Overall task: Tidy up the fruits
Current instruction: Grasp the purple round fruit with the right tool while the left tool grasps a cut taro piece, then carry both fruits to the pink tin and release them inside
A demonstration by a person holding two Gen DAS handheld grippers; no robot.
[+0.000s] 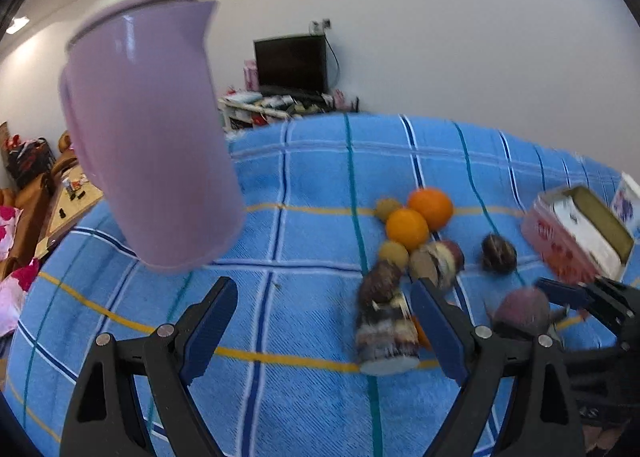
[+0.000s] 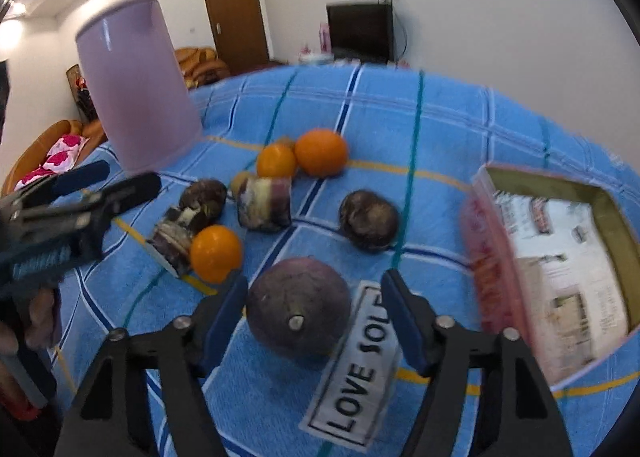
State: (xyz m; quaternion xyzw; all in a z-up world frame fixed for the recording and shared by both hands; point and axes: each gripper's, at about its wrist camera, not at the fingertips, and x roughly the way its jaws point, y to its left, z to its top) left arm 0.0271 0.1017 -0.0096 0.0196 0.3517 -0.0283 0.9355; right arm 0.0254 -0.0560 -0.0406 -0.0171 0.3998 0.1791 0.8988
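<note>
Though both views are smeared by blur, the large things read well enough. A blue checked cloth [image 2: 460,129] covers the tabletop, its far edge dropping out of sight. A lilac jug [image 1: 148,137] stands upside down on the cloth at the left, its handle showing only in the left wrist view. At the right lies an open pink box [image 2: 552,265], its near corner cut off by the rim of the lens; the print inside it is too blurred to read.

Between them the fruit lies scattered. A big purple round fruit [image 2: 300,305] with a short stub sits nearest the right claw [image 2: 314,321], beside a white label [image 2: 356,373] whose last letters are hidden. Further off are a dark wrinkled fruit [image 2: 369,219], three oranges [image 2: 321,152], two striped cut chunks [image 2: 264,203] that I cannot identify, and some small yellowish fruits [image 1: 394,252] half hidden behind them.

The right claw is partly open around the big purple fruit; its blue pads [image 2: 224,321] stand on either side, and the left pad looks very near the skin, but I cannot tell whether either presses on it. The left claw [image 1: 320,321] gapes wide over bare cloth and holds nothing, one finger close beside a striped chunk.
</note>
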